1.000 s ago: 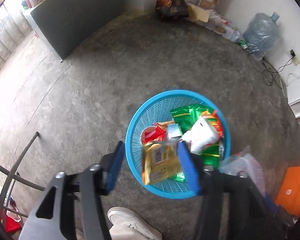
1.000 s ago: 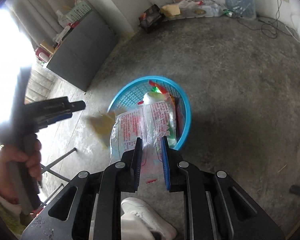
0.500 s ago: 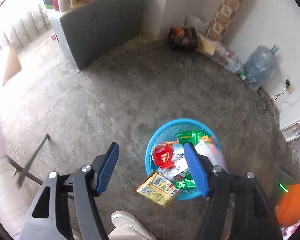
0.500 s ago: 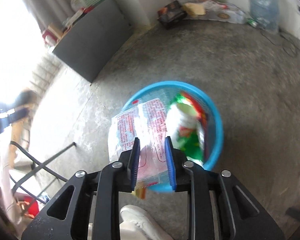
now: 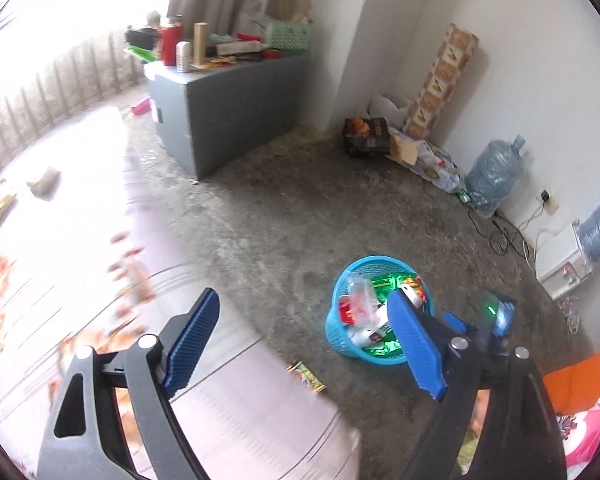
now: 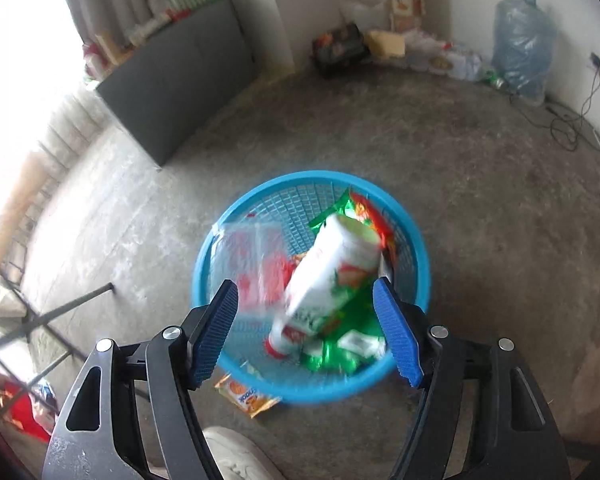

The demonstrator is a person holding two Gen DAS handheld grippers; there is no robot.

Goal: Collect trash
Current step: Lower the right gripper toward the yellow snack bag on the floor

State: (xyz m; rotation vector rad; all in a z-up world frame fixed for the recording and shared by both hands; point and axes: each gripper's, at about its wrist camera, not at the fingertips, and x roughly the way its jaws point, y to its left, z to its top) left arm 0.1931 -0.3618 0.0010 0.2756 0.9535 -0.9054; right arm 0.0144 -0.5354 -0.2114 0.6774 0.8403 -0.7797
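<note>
A blue mesh basket (image 5: 342,338) (image 6: 312,178) stands on the concrete floor, holding green wrappers, a white bottle (image 6: 332,272) and red scraps. A clear plastic bag with red print (image 6: 252,264), blurred, is dropping into its left side. A yellow snack packet (image 5: 306,376) (image 6: 246,394) lies on the floor just outside the basket's near rim. My right gripper (image 6: 305,292) hovers over the basket, its jaws opening, with nothing pressed between them. My left gripper (image 5: 304,300) is high and to the left of the basket, its jaws opening with nothing between them.
A grey cabinet (image 5: 224,112) (image 6: 180,80) with clutter on top stands at the back. A water jug (image 5: 496,176), cables (image 5: 508,236) and boxes line the right wall. A patterned cloth surface (image 5: 80,240) fills the left. Metal chair legs (image 6: 60,312) and a white shoe (image 6: 236,456) are close by.
My left gripper rose and swung away from the basket; the yellow packet it let go of landed on the floor outside. My right gripper opened and let go of the clear bag over the basket.
</note>
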